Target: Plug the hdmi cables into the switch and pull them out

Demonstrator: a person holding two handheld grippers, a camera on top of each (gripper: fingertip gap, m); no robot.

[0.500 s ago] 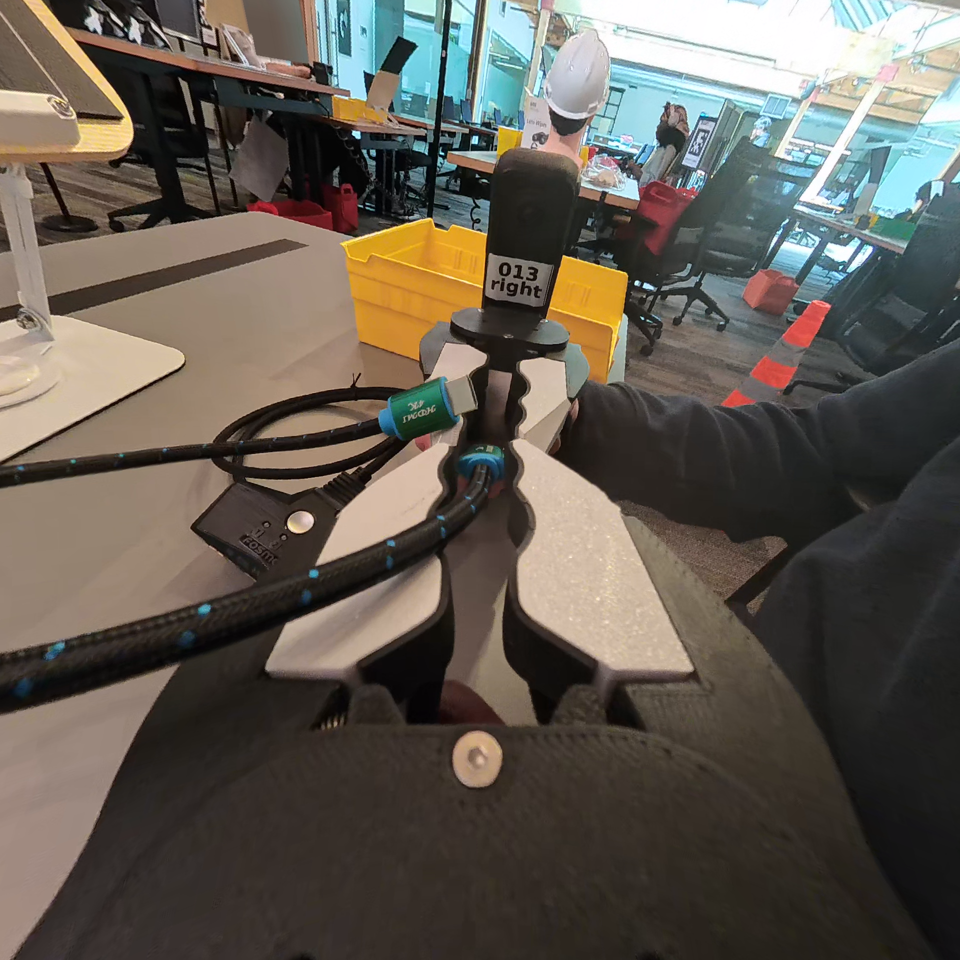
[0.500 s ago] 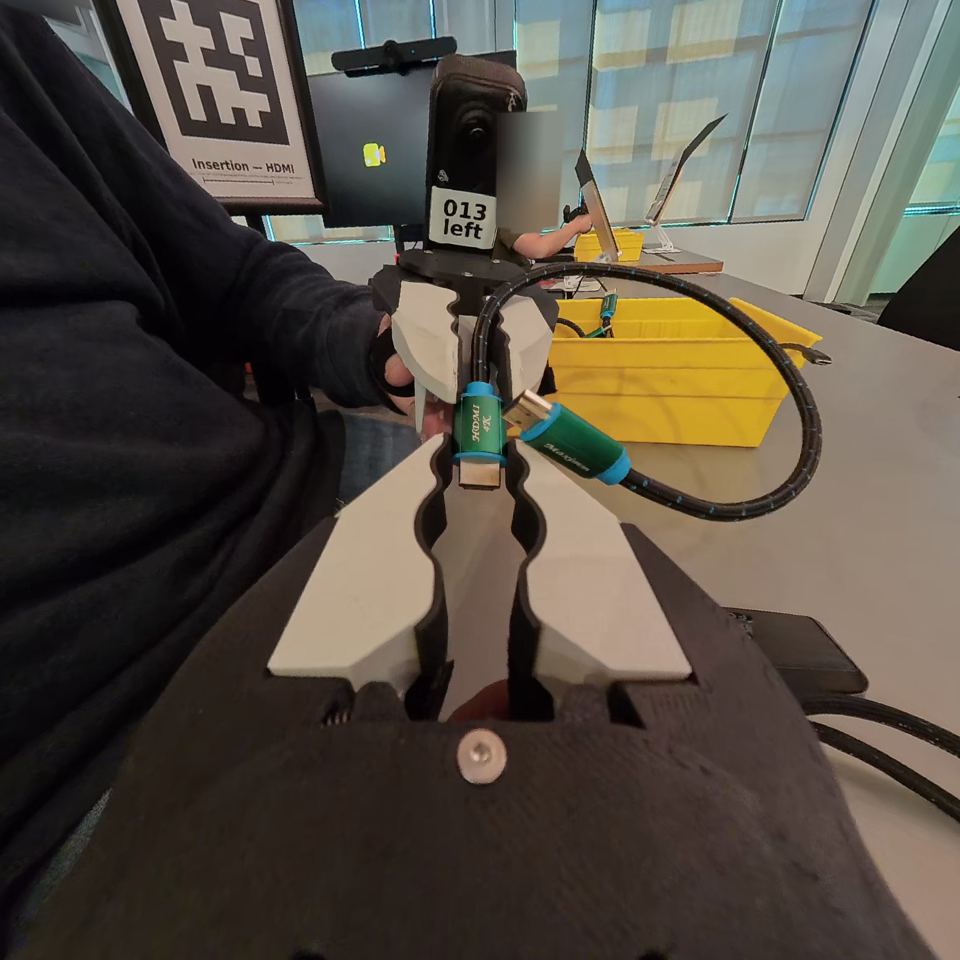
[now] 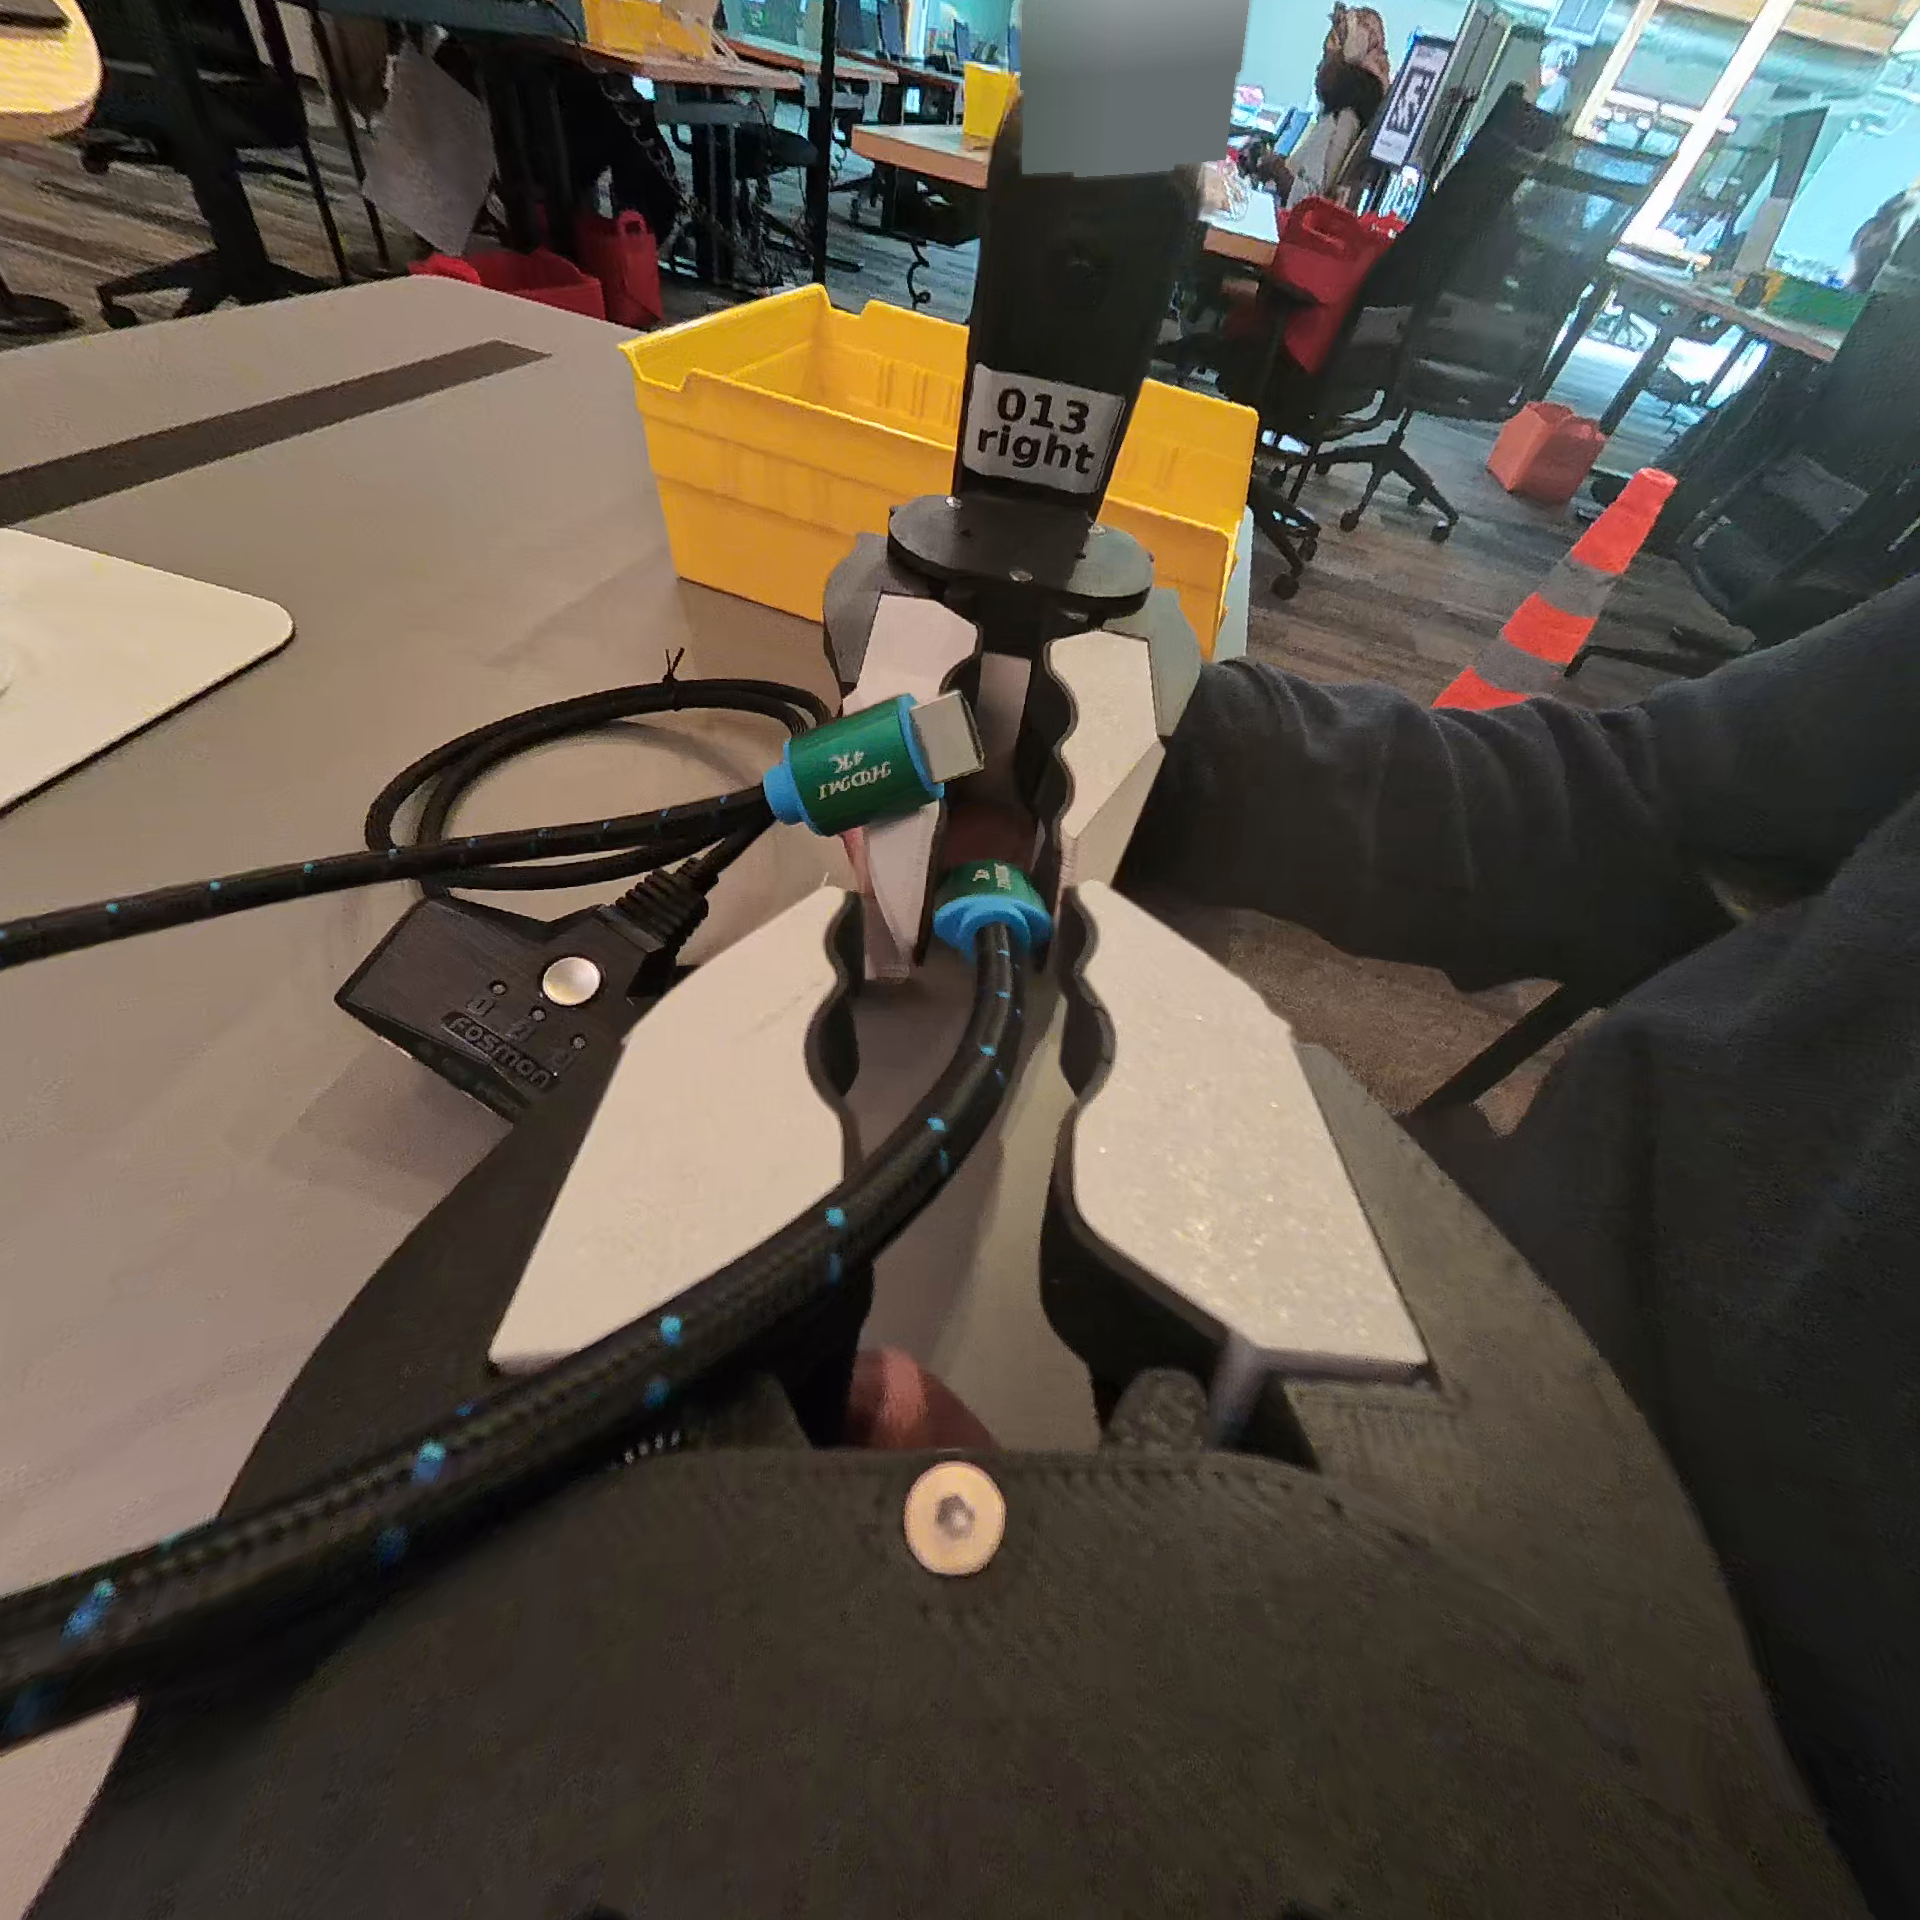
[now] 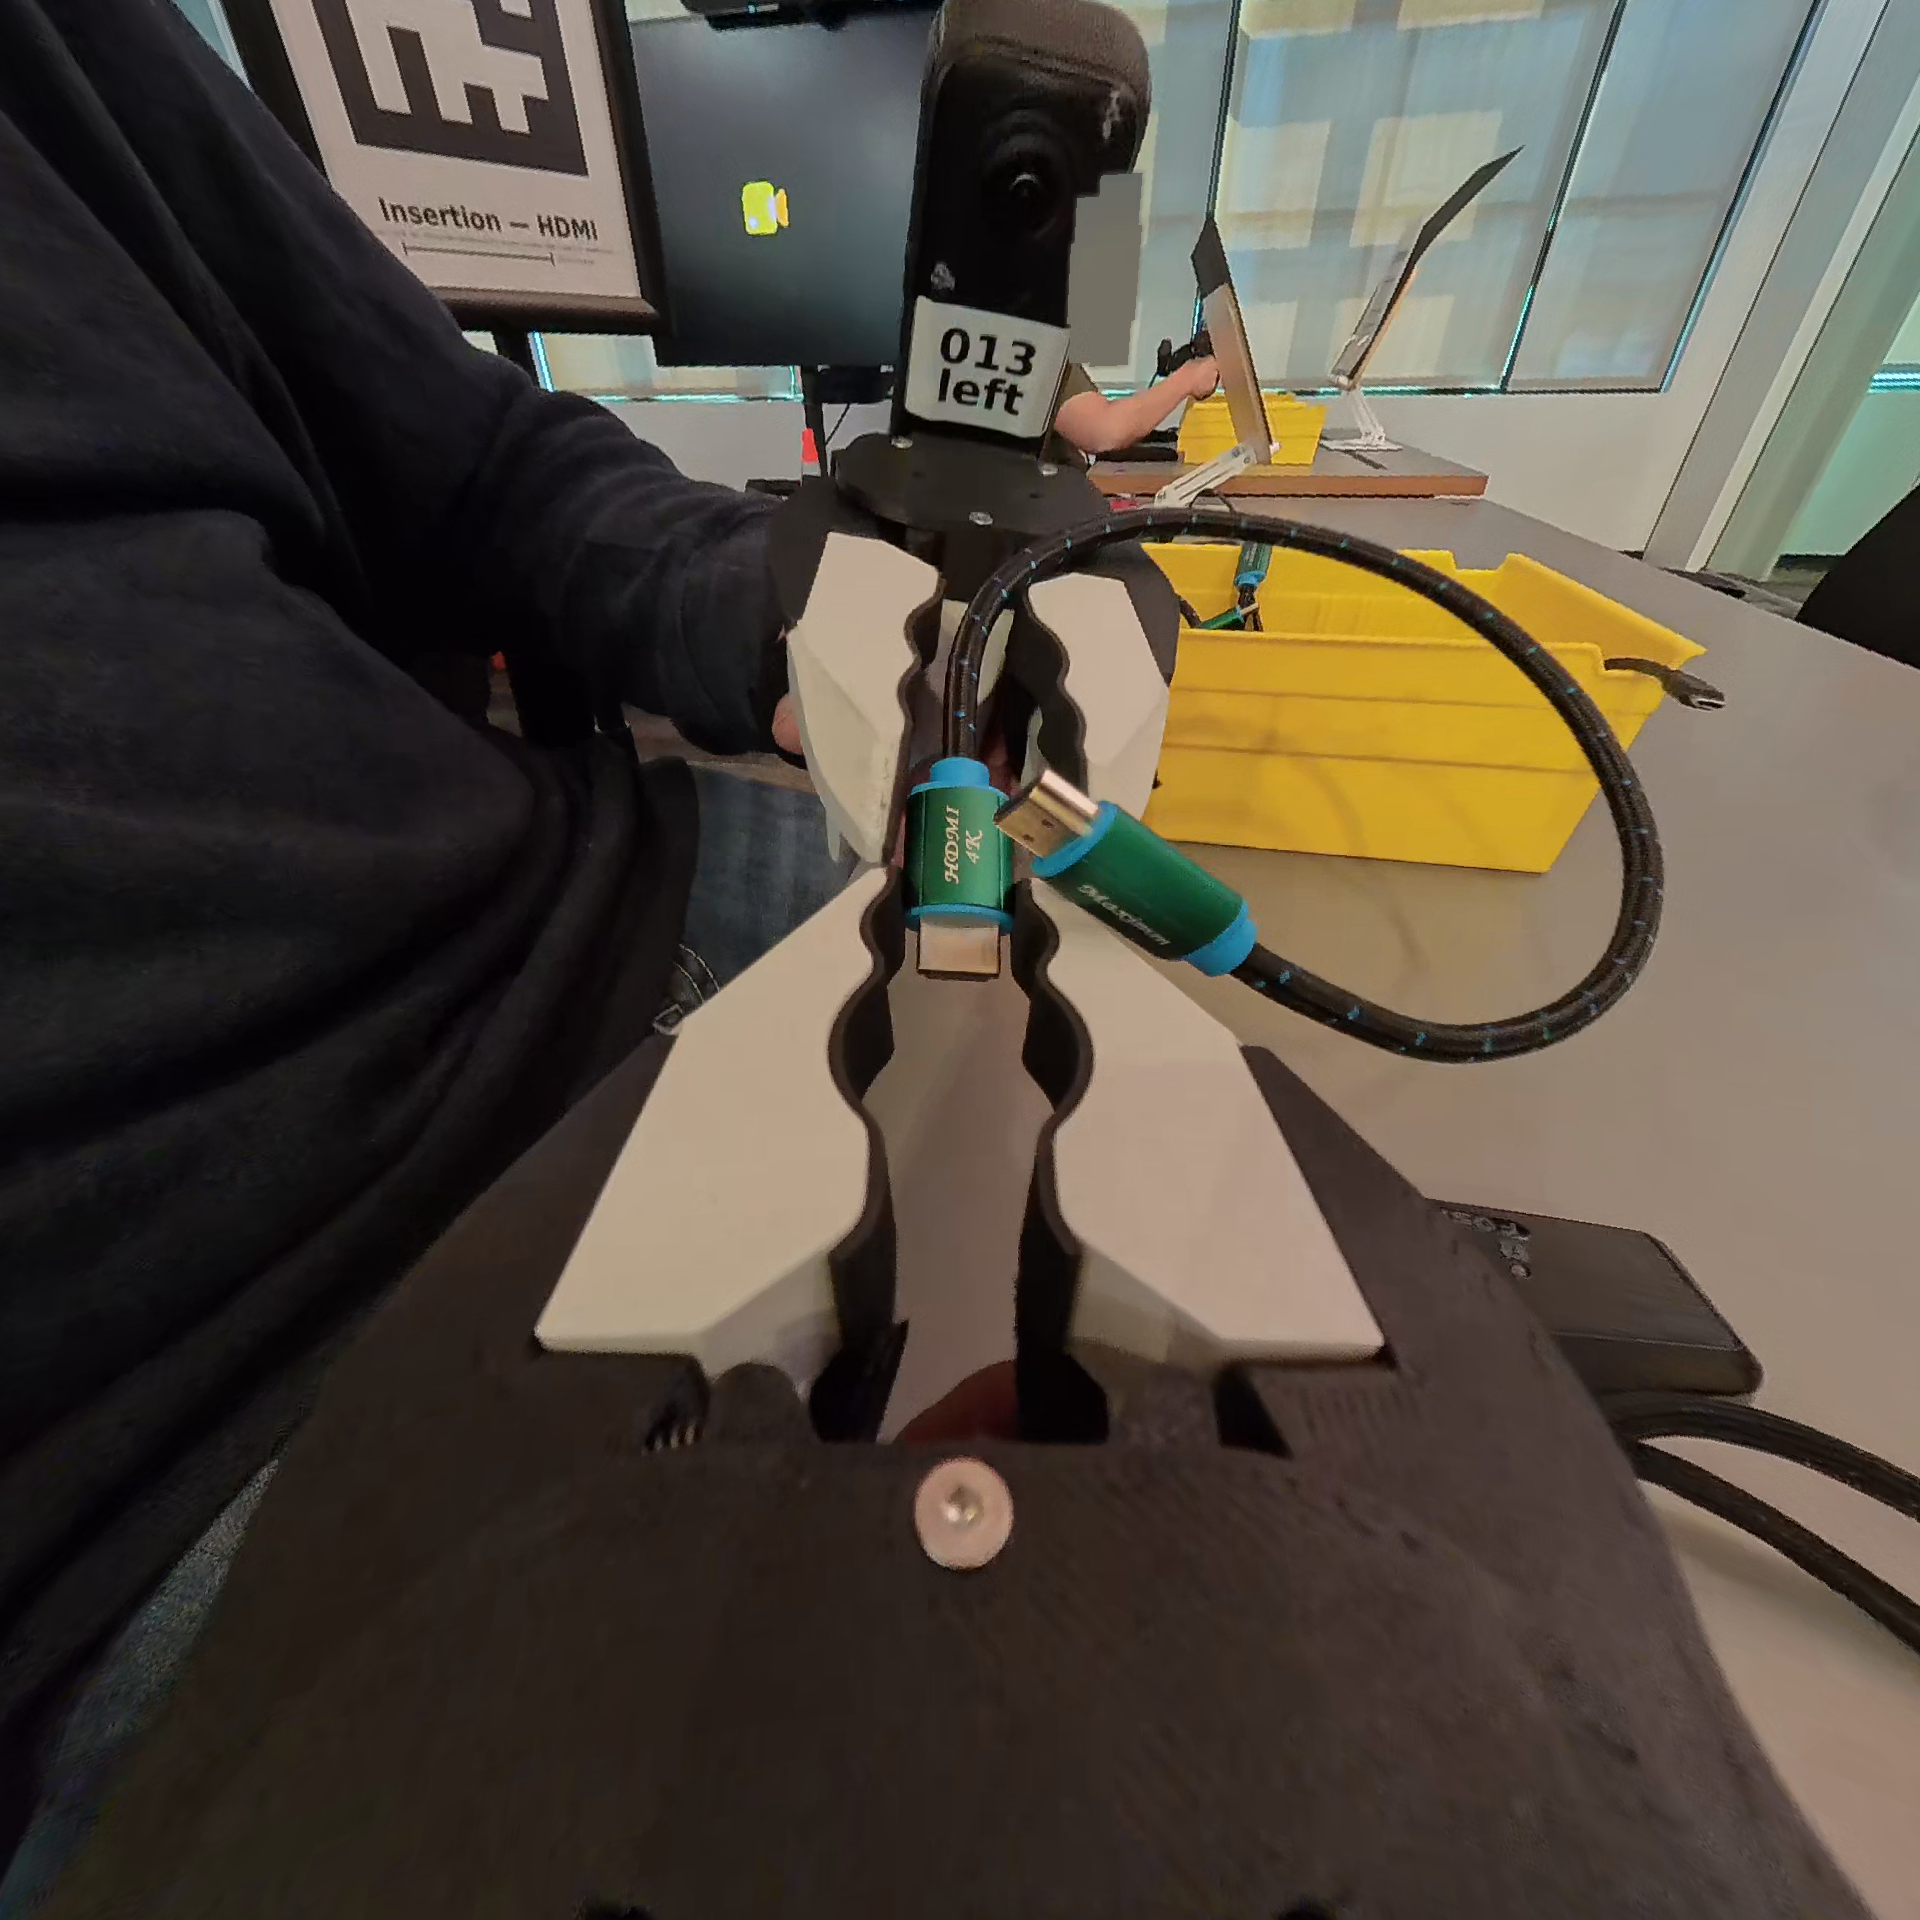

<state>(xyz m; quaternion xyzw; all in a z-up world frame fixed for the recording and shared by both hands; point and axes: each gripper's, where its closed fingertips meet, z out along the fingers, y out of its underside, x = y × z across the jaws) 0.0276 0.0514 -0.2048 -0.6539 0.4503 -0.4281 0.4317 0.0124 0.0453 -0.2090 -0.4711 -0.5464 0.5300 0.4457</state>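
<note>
We see the right claw [image 4: 958, 899] pinching the green HDMI plug [image 4: 956, 868]; the left claw [image 3: 954, 920] is spread around its braided cable [image 3: 904, 1174].

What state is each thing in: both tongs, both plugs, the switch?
Left tongs: open.
Right tongs: shut on held plug.
Held plug: gripped, unplugged.
Free plug: in the air, unplugged, ungripped.
Switch: lying flat, neither plug in it.

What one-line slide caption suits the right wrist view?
Two grippers meet tip to tip around a green HDMI plug, a second green plug beside it, yellow bin behind.
</note>
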